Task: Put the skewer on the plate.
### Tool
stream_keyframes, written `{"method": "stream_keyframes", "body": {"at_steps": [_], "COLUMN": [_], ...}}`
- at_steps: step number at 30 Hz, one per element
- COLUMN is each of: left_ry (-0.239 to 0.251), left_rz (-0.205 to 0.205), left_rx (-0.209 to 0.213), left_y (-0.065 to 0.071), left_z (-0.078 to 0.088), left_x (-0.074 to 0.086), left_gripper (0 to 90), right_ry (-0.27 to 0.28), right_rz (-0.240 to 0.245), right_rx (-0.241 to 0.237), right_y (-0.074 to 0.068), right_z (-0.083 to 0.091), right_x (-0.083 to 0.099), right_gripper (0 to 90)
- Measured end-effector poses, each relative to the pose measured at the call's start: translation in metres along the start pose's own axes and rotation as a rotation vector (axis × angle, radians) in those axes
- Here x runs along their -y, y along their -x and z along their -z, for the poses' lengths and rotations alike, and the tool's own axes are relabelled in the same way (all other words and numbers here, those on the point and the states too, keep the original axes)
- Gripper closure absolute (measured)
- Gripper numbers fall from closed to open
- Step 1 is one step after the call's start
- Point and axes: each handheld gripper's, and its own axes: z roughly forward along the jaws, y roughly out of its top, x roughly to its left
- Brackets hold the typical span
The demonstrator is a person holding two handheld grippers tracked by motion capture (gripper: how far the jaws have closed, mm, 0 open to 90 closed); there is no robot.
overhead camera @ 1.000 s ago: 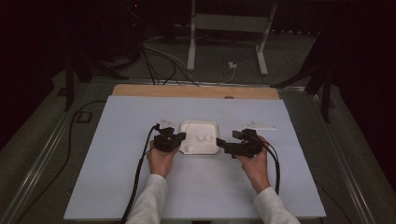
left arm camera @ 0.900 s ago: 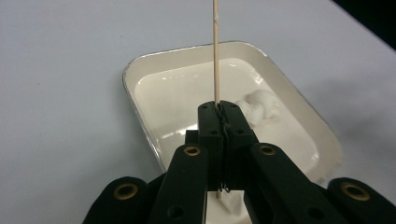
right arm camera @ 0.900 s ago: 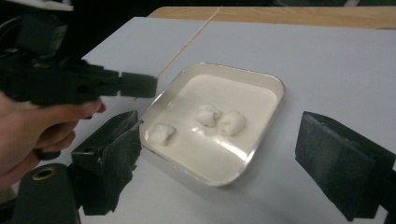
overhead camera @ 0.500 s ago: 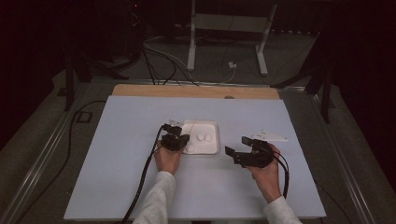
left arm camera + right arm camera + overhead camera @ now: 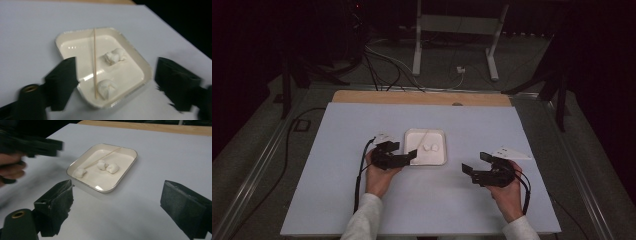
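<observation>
1. White table [image 5: 337,200] lies nearest the person, with both hands on it: the right gripper [image 5: 472,170] sits at about four o'clock from the tray [image 5: 412,137], well apart from it, its jaws wide and empty.
2. The left gripper [image 5: 412,155] is at the tray's eight o'clock corner; its jaws have just been opening and now straddle that corner with nothing pinched.
3. Inside the tray a thin wooden stick [image 5: 94,62] leans from the floor up to the far rim, beside small white lumps [image 5: 115,55].
4. Risk: the left jaws hang so close to the rim that a careless push could shove the tray or tip the stick off its edge; closing now would likely catch the rim instead.
5. Compared with a second ago, the right gripper is away from the tray's right side and nearer the person, while the left gripper is slightly back from the tray.
</observation>
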Motion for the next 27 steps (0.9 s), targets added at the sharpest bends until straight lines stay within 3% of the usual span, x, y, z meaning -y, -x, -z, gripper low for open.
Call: {"method": "stream_keyframes", "body": {"at_steps": [5, 8, 12, 14, 19, 27], "left_ry": [0.087, 0.126, 0.170, 0.180, 0.229, 0.256], "left_rz": [-0.077, -0.118, -0.147, -0.163, -0.158, -0.172], "left_rx": [-0.040, -0.077, -0.087, -0.091, -0.120, -0.165], "left_y": [0.000, -0.002, -0.006, -0.010, -0.018, -0.024], "left_z": [0.049, 0.074, 0.100, 0.110, 0.129, 0.139], "left_x": [0.005, 0.011, 0.021, 0.027, 0.040, 0.047], "left_gripper": [1.5, 0.7, 0.7, 0.7, 0.7, 0.7], "right_ry": [0.009, 0.017, 0.033, 0.043, 0.076, 0.131], "right_rz": [0.034, 0.054, 0.075, 0.085, 0.079, 0.055], "right_rx": [-0.001, -0.001, 0.008, 0.011, 0.028, 0.056], "right_y": [0.000, 0.000, 0.002, 0.005, 0.015, 0.025], "right_z": [0.006, 0.011, 0.019, 0.023, 0.034, 0.044], "right_x": [0.004, 0.006, 0.011, 0.015, 0.026, 0.036], "right_gripper": [7.6, 3.8, 2.3, 1.3, 0.0, 0.0]}}
